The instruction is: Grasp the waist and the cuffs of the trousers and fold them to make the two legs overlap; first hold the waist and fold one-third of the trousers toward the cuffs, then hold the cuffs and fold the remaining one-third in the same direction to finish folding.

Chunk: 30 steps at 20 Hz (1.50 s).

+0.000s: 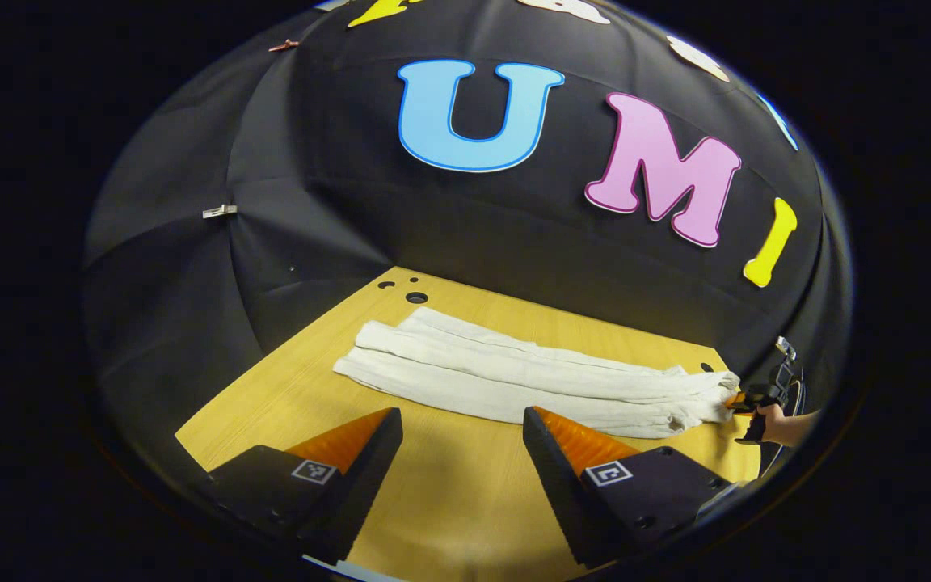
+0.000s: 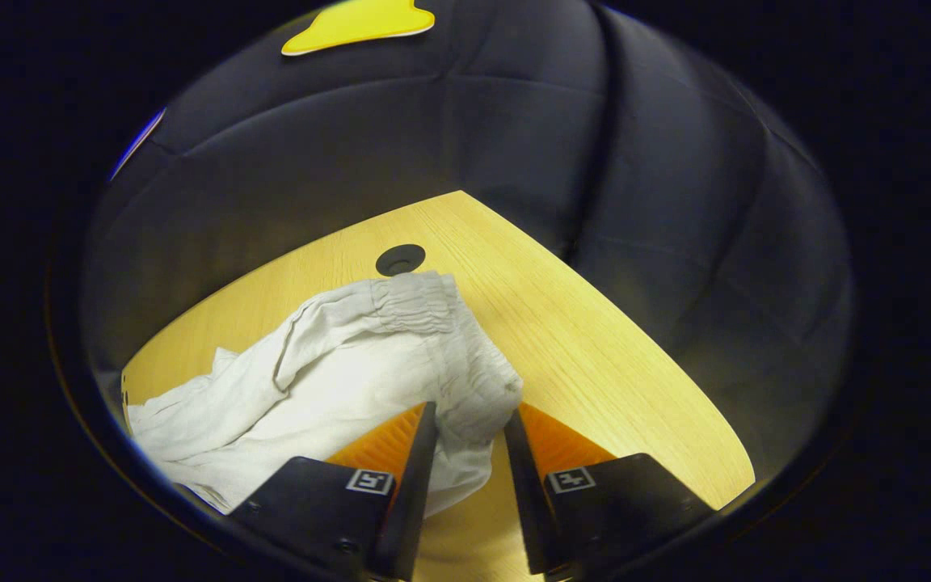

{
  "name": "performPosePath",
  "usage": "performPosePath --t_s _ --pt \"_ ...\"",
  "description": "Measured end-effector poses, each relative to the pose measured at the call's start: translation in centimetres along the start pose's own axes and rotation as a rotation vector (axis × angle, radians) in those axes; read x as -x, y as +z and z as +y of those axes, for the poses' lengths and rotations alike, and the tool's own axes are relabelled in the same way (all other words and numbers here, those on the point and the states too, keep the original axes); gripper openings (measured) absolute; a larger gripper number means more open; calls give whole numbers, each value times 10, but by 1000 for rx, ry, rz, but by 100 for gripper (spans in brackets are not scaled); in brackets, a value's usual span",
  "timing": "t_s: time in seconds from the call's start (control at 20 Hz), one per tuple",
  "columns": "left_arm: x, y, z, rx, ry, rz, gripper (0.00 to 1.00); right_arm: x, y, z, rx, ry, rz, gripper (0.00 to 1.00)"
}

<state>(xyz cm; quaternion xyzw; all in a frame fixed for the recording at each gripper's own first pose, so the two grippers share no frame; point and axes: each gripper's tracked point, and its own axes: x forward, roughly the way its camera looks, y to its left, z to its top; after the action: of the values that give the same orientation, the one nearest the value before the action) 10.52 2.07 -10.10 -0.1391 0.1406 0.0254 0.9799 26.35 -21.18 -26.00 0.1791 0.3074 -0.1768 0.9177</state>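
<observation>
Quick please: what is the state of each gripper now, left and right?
Left gripper: open, holding nothing, above the table.
Right gripper: closed on the waist of the trousers.

A light yellow wooden table [image 1: 449,485] with a fine grain carries one thing: a pair of white cloth trousers [image 1: 514,376], laid out long and flat just ahead of the left claw [image 1: 462,428]. Round dark holes [image 1: 416,297] are cut in the table beyond the trousers' far end from that claw. At the right claw [image 2: 469,424], the gathered elastic waist [image 2: 433,323] lies bunched, one round hole [image 2: 400,259] just beyond it.
</observation>
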Motion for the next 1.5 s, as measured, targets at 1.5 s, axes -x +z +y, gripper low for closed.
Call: performPosePath --t_s 1.5 --pt "0 -27 108 74 -2 80 96 207 67 122 231 304 -290 20"
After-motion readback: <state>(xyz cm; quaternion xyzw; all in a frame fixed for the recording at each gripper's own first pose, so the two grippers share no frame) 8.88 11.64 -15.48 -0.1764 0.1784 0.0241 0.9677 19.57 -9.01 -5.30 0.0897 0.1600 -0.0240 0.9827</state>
